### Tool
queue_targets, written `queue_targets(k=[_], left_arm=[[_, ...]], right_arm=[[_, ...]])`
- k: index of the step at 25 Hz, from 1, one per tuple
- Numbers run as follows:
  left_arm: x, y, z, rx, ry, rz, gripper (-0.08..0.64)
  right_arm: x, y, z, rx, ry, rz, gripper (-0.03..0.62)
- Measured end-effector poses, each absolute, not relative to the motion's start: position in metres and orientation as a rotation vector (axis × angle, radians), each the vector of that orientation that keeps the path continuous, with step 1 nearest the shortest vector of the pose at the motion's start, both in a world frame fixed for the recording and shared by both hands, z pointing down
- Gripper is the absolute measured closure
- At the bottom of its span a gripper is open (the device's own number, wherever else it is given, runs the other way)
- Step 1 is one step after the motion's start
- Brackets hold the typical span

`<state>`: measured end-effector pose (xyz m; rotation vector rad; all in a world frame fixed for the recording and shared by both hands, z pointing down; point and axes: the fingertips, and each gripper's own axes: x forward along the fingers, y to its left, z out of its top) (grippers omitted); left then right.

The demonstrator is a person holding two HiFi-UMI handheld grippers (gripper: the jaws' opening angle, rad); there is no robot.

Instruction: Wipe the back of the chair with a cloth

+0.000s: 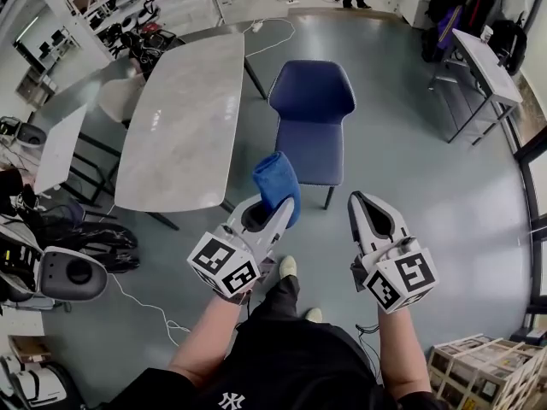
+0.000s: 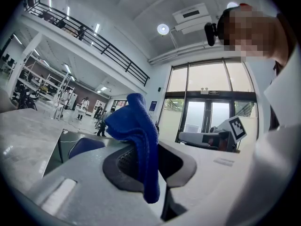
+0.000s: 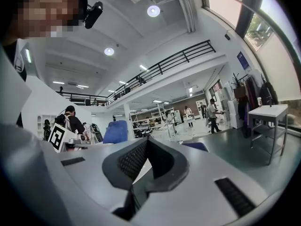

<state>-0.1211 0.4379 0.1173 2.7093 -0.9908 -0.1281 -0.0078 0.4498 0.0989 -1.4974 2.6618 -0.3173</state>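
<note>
Left gripper: the left gripper has its jaws clamped on a fold of the blue cloth, which stands up beyond the tips, with a tail hanging down over the pads.
Right gripper: the right gripper has its jaws together with nothing between them.
Chair: the blue chair stands ahead of both grippers and apart from them, just beside the grey table. Its seat seems to face the person, with the backrest at the far end.
Stage: judged as the approach, since the cloth has not yet met the backrest.
Cloth material: soft, nubby terry, thick and floppy, bunched rather than spread flat.
Chair material: a smooth, padded shell with rounded corners on thin dark legs.
Floor: glossy grey and likely slippery.
Risk, grip: only a narrow fold is pinched, so drag across the upholstery could pull the cloth free.
Risk, chair: a push on the backrest may slide or tip the chair on that slick floor unless the free gripper steadies it.
Risk, coverage: a bunched cloth touches little surface and may leave streaks.
Risk, reach: the seat lies between the person and the backrest, so leaning over it may force a clumsy angle.
</note>
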Motion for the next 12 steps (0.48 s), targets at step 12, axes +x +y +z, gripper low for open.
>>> queue_targets(k=[12], left_arm=[[-0.153, 0.272, 0.145, 2.738, -0.881, -0.048, 0.499]], right_arm=[[-0.069, 0.294, 0.111, -1.561, 2.689, -0.365, 0.578]])
